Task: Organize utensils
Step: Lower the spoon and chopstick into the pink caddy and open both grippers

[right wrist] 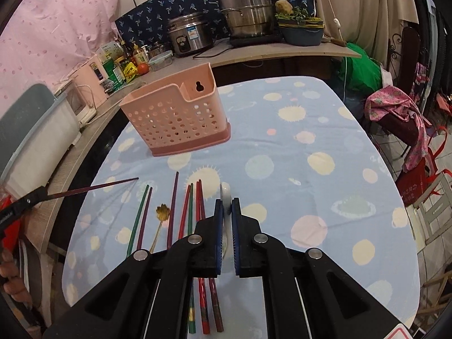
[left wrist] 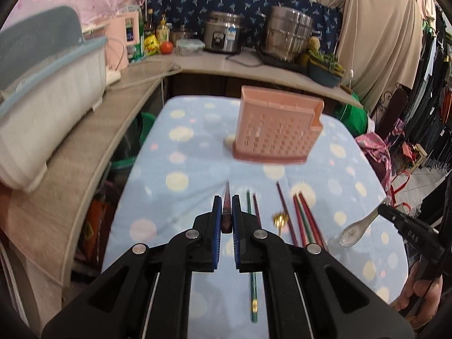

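A pink perforated utensil holder [left wrist: 278, 130] [right wrist: 176, 115] stands on the blue dotted tablecloth [left wrist: 197, 169] [right wrist: 282, 155]. My left gripper [left wrist: 226, 207] is shut on a dark purple chopstick [left wrist: 226, 209], held above the cloth; the right wrist view shows that chopstick [right wrist: 96, 187] pointing toward the holder. My right gripper [right wrist: 226, 206] is shut on a white ceramic spoon [right wrist: 225, 195], seen held in the air in the left wrist view [left wrist: 357, 230]. Several coloured chopsticks [right wrist: 186, 214] [left wrist: 302, 217] and a gold spoon [right wrist: 161, 217] [left wrist: 279, 221] lie on the cloth.
A counter [left wrist: 197, 67] behind the table carries a rice cooker [left wrist: 223, 34], a steel steamer pot [left wrist: 288, 34], bottles and a planter. A white dish rack [left wrist: 48, 107] sits on the left counter. Chairs with cloth and bags stand at the right [right wrist: 395, 118].
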### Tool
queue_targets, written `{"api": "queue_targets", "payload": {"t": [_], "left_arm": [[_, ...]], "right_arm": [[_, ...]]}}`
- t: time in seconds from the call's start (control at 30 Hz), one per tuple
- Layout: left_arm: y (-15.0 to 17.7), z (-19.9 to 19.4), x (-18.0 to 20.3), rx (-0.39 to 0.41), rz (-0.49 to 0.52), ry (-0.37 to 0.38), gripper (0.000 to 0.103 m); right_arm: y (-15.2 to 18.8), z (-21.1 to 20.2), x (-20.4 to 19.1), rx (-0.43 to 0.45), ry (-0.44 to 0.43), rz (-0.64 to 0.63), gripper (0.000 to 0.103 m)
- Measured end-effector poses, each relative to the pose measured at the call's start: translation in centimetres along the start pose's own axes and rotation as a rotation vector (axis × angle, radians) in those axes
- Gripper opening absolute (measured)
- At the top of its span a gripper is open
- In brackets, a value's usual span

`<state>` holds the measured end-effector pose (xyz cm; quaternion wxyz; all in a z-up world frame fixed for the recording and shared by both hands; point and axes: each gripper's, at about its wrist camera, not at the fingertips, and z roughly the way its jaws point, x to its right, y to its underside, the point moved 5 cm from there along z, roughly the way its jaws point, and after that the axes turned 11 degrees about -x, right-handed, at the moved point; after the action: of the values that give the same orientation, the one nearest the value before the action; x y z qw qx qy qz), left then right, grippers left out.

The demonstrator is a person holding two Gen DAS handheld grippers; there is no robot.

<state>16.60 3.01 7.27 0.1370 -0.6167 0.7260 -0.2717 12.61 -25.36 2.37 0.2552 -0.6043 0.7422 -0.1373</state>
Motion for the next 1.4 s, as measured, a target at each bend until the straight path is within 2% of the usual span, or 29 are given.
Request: {"api": "queue_targets", "payload": {"t": [0.37, 0.6, 0.7, 0.83, 1.03, 1.3, 1.4], "left_arm": [[-11.9, -3.2, 1.2, 0.155, 0.026, -0.012, 0.007], [-18.4, -7.9, 2.9, 0.303, 0.023, 0.045, 0.007], [-20.9, -9.3, 4.0, 0.372, 0.026, 0.058, 0.007], [-23.3, -9.2, 4.7, 0.437, 0.023, 0.053, 0.007], [-24.9, -5.0, 5.0, 0.414, 0.022, 0.064, 0.007], [-23.9, 1.9, 4.8, 0.309, 0.015, 0.038, 0.007], [-23.6, 3.4, 4.4, 0.286, 0.007, 0.027, 0.007]], "right_arm": [[-10.2, -1.7, -2.8, 0.14, -0.057, -0.041, 0.006], [-16.2, -1.8, -3.7, 0.213, -0.065, -0.04, 0.006], [-18.4, -0.8, -3.9, 0.223, -0.055, -0.035, 0.006], [-20.0, 1.7, -3.7, 0.186, -0.067, -0.017, 0.006], [-20.2, 5.8, -2.8, 0.12, -0.066, 0.015, 0.007], [-19.2, 9.8, -2.7, 0.051, -0.062, 0.019, 0.007], [-18.9, 10.1, -2.7, 0.052, -0.061, 0.016, 0.011]]}}
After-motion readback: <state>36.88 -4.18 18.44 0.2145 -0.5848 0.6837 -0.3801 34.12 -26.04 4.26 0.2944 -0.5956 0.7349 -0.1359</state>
